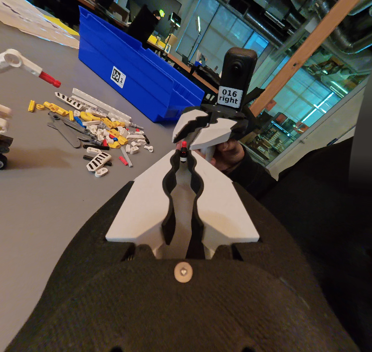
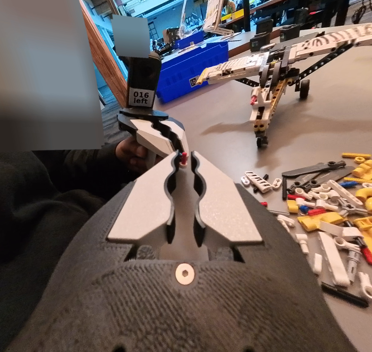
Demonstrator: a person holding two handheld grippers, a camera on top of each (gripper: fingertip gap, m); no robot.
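My left gripper (image 1: 182,151) is shut on a small piece (image 1: 183,153): a red pin in a black and white bush, standing up out of its tips. My right gripper (image 2: 184,155) faces it tip to tip, above the grey table (image 1: 40,201). It is open, with its pads on either side of the red pin (image 2: 183,159) and a gap showing on the pin's right. The right gripper also shows in the left wrist view (image 1: 183,141), fingers apart just above the pin. The left gripper shows in the right wrist view (image 2: 180,151), fingers together.
A heap of loose yellow, white, grey and red building pieces (image 1: 104,129) lies on the table, also in the right wrist view (image 2: 322,201). A blue bin (image 1: 128,70) stands behind it. A built striped plane model (image 2: 267,76) stands farther off. A person's hands hold both grippers. Only a small space, under 4 cm, lies between the two pairs of fingers. The built striped plane model (image 2: 267,76) is about 20 cm from both grippers' fingertips.
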